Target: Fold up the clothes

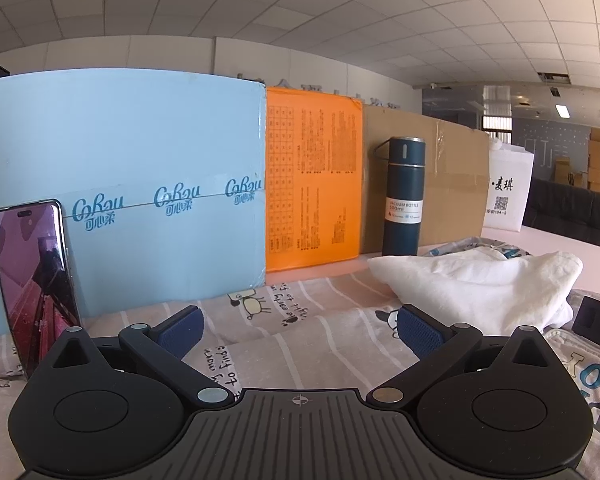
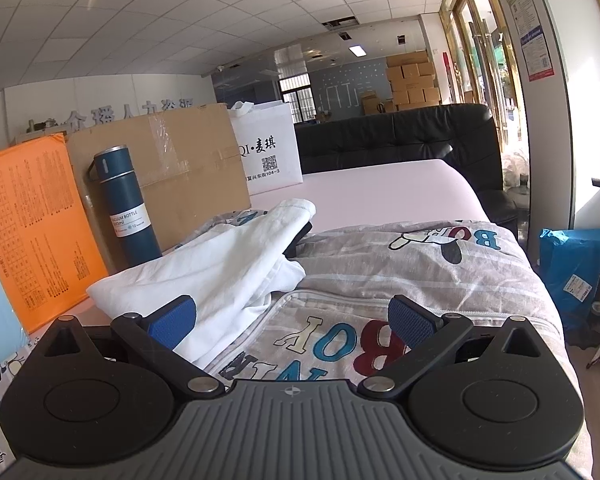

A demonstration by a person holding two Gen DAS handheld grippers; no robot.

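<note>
A white garment [image 1: 476,284] lies crumpled on a grey striped cartoon-print sheet [image 1: 308,344] that covers the table. In the right wrist view the white garment [image 2: 220,264] lies ahead and left, on the same sheet [image 2: 380,272]. My left gripper [image 1: 300,330] is open and empty, low over the sheet, with the garment ahead to its right. My right gripper [image 2: 292,320] is open and empty; its left fingertip [image 2: 172,320] is at the garment's near edge.
A phone [image 1: 34,280] leans on a blue box [image 1: 132,184]. An orange box [image 1: 312,184], a cardboard box [image 1: 432,176], a dark blue vacuum bottle [image 1: 402,196] and a white bag [image 1: 508,188] stand along the back. The table's right edge [image 2: 540,280] drops to the floor.
</note>
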